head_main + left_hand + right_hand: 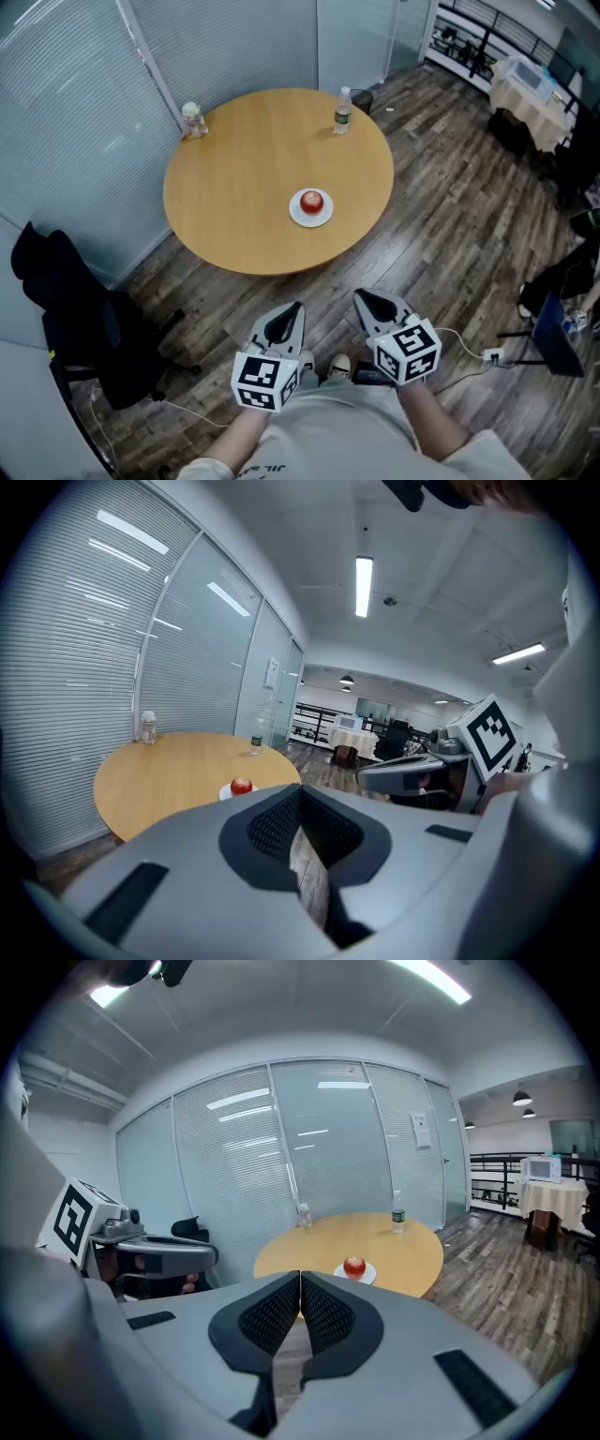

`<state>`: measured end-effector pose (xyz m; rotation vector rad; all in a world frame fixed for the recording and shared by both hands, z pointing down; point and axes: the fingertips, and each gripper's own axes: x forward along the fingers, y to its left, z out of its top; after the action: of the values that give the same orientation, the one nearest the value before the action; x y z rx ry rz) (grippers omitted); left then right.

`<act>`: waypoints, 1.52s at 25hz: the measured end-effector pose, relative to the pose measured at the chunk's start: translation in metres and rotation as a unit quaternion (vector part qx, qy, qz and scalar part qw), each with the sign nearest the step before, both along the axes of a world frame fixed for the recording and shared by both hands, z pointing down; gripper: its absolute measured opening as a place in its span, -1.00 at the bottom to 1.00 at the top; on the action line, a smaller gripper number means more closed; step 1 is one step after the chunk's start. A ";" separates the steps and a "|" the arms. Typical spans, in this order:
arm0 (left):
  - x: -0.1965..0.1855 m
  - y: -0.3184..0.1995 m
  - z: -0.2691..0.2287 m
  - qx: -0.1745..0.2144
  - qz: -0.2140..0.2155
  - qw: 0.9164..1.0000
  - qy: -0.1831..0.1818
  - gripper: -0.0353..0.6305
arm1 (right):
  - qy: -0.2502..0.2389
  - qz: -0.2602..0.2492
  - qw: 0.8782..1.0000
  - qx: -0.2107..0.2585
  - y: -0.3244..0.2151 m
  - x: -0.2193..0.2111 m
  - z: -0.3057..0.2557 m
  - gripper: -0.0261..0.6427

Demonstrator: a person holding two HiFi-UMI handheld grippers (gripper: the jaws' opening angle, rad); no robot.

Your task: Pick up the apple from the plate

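A red apple [311, 201] sits on a small white plate [298, 217] near the front edge of a round wooden table [244, 187]. Both grippers hang in front of the table, well short of it, over the wood floor. My left gripper [294, 313] is shut with nothing between its jaws. My right gripper [365, 301] is shut and empty too. In the left gripper view the apple [242, 785] shows far off, just left of the jaw tips [300, 795]. In the right gripper view the apple [354, 1265] lies beyond and right of the closed tips [300, 1279].
A clear water bottle [343, 111] stands at the table's far right edge and a small bottle [193, 120] at its far left. A black chair with dark clothing [84, 319] stands left of me. Glass walls with blinds close off the far side. A power strip [492, 354] lies on the floor at right.
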<state>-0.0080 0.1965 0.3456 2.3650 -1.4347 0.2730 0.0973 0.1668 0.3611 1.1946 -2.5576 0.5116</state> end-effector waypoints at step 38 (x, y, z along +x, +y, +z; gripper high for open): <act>0.050 -0.012 0.009 -0.013 -0.037 0.999 -0.012 -0.88 | -0.021 -0.015 1.000 -0.018 -0.019 0.062 0.014 -0.83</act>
<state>0.0418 0.1841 0.3543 2.2907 -1.5174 0.3001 0.1597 0.1475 0.3754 1.1425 -2.5852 0.5789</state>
